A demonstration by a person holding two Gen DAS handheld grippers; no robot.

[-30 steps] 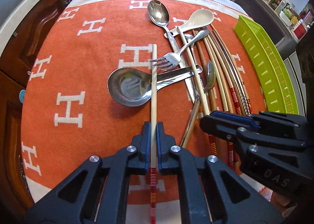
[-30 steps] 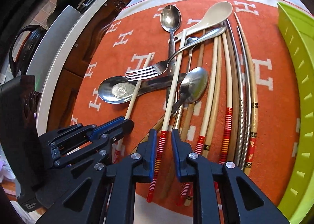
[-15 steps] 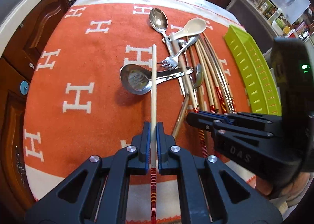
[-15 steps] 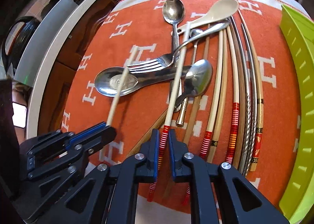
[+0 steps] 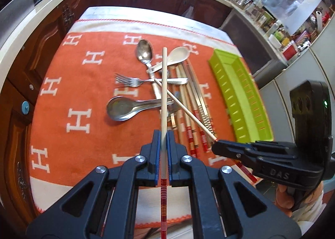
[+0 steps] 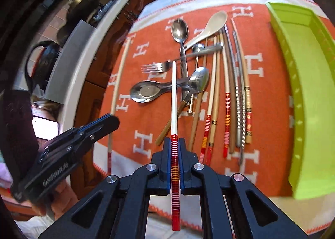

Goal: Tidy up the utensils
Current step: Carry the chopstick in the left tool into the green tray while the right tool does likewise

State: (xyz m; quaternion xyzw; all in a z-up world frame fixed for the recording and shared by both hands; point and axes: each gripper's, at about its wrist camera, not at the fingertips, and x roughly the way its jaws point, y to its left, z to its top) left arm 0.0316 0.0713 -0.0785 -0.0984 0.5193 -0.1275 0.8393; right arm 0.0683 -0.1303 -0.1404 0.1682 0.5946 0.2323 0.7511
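Grippers left (image 5: 164, 151) and right (image 6: 175, 155) each clamp one chopstick; only right view shows tray's (image 6: 309, 96) floor.

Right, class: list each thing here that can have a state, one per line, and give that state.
left gripper: shut on a chopstick, lifted
right gripper: shut on a second chopstick, lifted
green tray: empty, on the cloth
fork: lying flat in the pile
remaining chopsticks: lying side by side

Your tray (image 6: 303, 84): right of the utensil pile (image 6: 188, 75), on the cloth (image 6: 146, 126).
Your chopstick row (image 6: 230, 96): between pile and tray.
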